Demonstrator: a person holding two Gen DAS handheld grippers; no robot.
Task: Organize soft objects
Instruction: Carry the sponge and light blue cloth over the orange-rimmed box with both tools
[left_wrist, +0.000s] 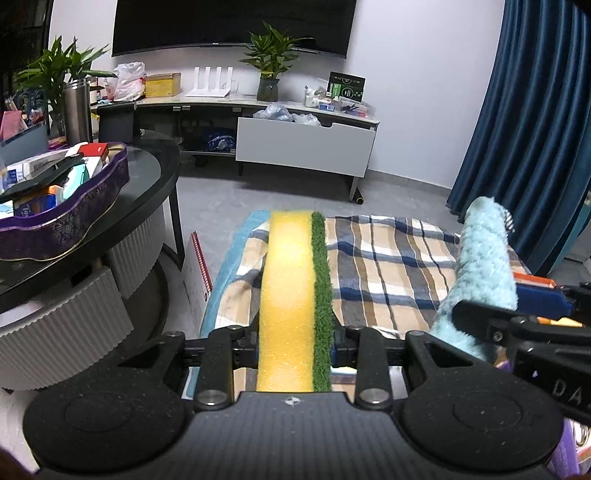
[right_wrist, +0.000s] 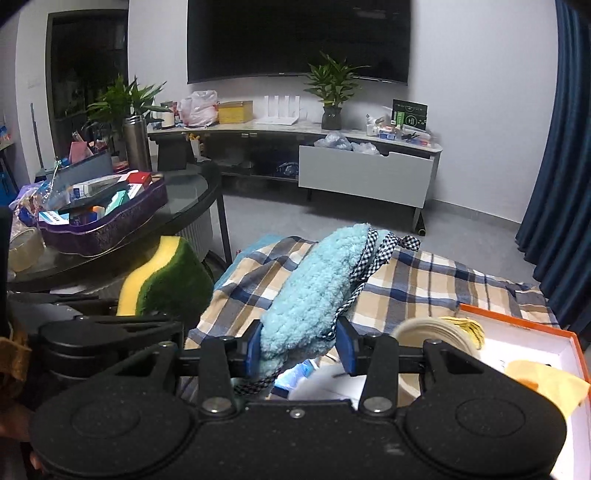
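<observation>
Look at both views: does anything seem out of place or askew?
The white drawer of the TV cabinet hangs open with plastic bags bulging out. The plaid cloth lies rumpled. The sponge and blue fluffy cloth are simply held.

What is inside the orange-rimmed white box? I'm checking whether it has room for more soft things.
In the orange-rimmed box, a cream roll, something yellow-and-black behind it and a yellow-orange sheet show. The right gripper covers the box's near part, so the rest cannot be seen.
</observation>
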